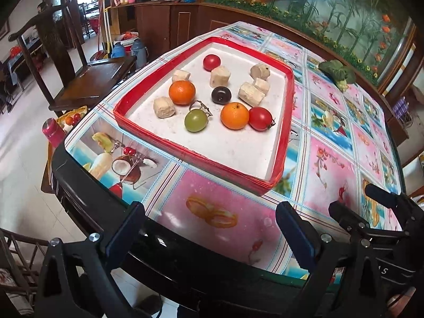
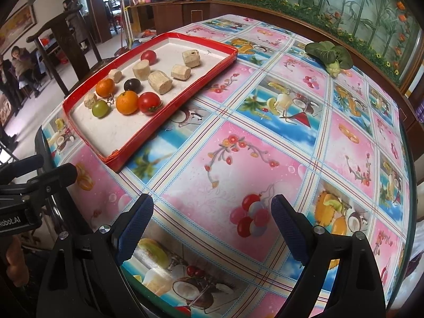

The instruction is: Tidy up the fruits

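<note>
A white tray with a red rim [image 1: 287, 122] [image 2: 175, 104] lies on the table. In it are two oranges [image 1: 182, 92] [image 1: 234, 115] [image 2: 127, 102] [image 2: 105, 87], two red tomatoes [image 1: 260, 118] [image 1: 211, 62] [image 2: 149, 102], a green tomato [image 1: 195, 120] [image 2: 100, 109], a dark plum [image 1: 221, 95] [image 2: 132, 85] and several beige sugarcane chunks [image 1: 164, 107] [image 2: 159, 82]. My left gripper [image 1: 210, 232] is open and empty above the table's near edge, short of the tray. My right gripper [image 2: 212, 222] is open and empty over the tablecloth, right of the tray.
A green leafy vegetable [image 1: 337, 72] [image 2: 328, 54] lies at the far right of the table. The table has a patterned fruit tablecloth [image 2: 265, 143]. A dark wooden chair [image 1: 87, 79] stands left of the table. A red bottle [image 1: 53, 132] stands by the near left corner.
</note>
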{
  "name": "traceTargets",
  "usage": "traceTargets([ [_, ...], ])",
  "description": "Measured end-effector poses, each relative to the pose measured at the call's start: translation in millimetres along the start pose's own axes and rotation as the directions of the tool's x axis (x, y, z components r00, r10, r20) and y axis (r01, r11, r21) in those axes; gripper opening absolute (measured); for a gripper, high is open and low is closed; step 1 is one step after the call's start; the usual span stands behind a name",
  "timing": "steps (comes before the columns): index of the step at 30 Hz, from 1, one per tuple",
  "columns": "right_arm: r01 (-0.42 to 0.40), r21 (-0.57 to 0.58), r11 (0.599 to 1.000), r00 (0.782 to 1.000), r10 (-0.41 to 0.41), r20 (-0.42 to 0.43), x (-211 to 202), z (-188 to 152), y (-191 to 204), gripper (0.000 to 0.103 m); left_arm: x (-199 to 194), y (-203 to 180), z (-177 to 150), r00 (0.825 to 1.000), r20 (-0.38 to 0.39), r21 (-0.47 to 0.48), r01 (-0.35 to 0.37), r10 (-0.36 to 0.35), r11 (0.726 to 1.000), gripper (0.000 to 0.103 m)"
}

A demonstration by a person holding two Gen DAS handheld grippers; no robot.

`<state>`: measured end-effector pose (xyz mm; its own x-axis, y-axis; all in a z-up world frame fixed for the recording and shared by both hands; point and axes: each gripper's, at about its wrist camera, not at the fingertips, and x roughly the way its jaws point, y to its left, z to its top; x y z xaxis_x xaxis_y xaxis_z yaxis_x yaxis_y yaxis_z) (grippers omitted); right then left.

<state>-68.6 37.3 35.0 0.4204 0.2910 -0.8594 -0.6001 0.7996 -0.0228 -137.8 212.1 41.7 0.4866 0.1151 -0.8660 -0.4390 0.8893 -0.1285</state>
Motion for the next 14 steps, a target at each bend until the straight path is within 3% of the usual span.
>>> traceTargets([
  [10, -0.001, 0.011, 1.0, 1.0, 0.001, -0.006, 2.6, 1.1, 1.1, 0.091, -0.9, -0.1, 1.3, 0.999, 0.038, 0.003, 0.032, -0.033, 0.999, 0.1],
  [14, 0.002, 0.007, 1.0, 1.0, -0.002, -0.006, 3.6, 2.2, 1.5, 0.091, 2.3, -2.4, 2.8, 0.999, 0.021, 0.017, 0.042, -0.043, 0.999, 0.1],
])
